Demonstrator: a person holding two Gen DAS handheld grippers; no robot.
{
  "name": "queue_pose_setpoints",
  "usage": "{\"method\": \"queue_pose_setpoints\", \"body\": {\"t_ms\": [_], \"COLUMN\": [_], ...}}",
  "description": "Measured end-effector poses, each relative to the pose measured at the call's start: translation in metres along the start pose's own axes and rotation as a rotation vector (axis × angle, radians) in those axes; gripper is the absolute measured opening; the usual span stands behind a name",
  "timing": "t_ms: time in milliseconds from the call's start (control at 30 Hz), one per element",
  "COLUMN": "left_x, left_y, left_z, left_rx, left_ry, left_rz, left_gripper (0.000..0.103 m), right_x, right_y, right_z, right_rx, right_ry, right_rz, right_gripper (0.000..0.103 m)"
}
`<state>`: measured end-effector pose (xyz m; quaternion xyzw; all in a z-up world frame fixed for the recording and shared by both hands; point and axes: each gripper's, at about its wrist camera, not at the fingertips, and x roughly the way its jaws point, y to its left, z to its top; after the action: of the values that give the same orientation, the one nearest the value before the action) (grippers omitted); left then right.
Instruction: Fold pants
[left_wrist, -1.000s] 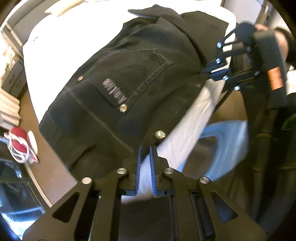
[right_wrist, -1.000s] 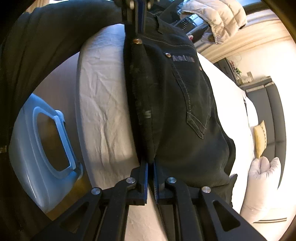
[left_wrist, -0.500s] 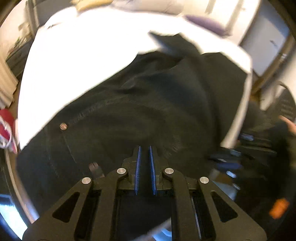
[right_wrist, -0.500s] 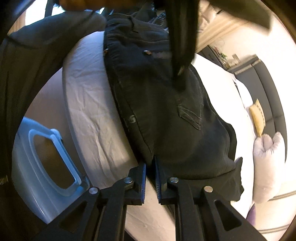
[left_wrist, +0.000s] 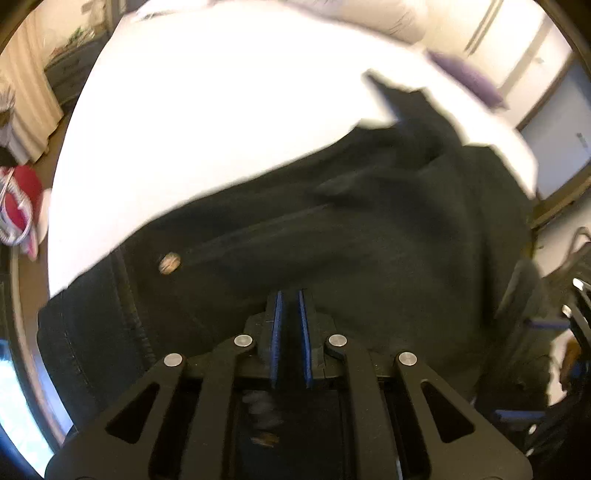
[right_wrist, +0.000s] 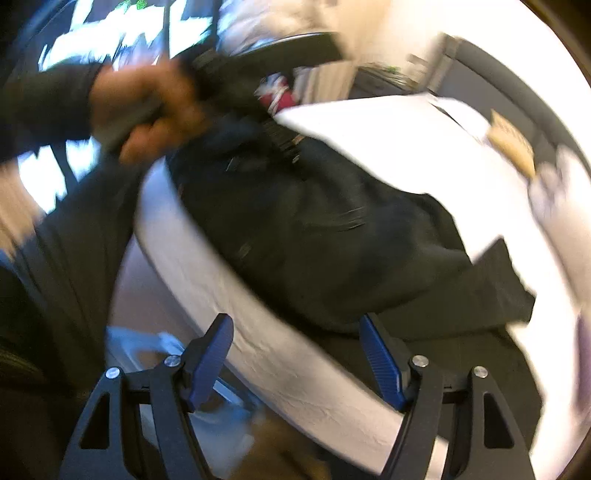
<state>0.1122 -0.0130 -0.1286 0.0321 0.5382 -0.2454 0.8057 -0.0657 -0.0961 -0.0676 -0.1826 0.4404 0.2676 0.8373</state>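
The right gripper (right_wrist: 295, 354) hangs with jaws wide apart and empty at the bed's (right_wrist: 295, 376) near edge; the left gripper (left_wrist: 290, 325) has jaws nearly together over the black jeans (left_wrist: 332, 236), whether pinching cloth I cannot tell; the jeans lie bunched across the white bed, seemingly folded once, further folds left; no writing is legible.

My white-sheeted bed (right_wrist: 295, 369) carries the black pants (right_wrist: 332, 240), bunched near its edge; a tan cushion (right_wrist: 513, 147) lies far off.
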Motion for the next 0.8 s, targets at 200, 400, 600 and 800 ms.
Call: {"method": "queue_pose_setpoints", "body": {"t_ms": [200,400,600,800], "left_x": [0.036,0.049,0.06,0.057], "left_y": [-0.009,-0.012,-0.033,-0.017], "left_z": [0.003,0.005,0.004,-0.008], "left_rx": [-0.081,-0.088,-0.06,-0.09], "left_ry": [0.046,0.014,0.007,-0.002], "left_rz": [-0.004,0.041,0.092,0.05], "left_gripper": [0.009,0.009,0.009,0.009], "right_x": [-0.019,-0.015,0.055,0.143], "right_y": [-0.099,-0.202,-0.272,-0.317], "right_z": [0.01,0.028,0.087,0.129], "right_rx": [0.42,0.696,0.722,0.703], "right_ry": [-0.115,-0.16,-0.026,0.118], "right_rz": [-0.027,-0.204,-0.307,-0.416], "right_gripper": [0.073,0.074,0.074,0.074]}}
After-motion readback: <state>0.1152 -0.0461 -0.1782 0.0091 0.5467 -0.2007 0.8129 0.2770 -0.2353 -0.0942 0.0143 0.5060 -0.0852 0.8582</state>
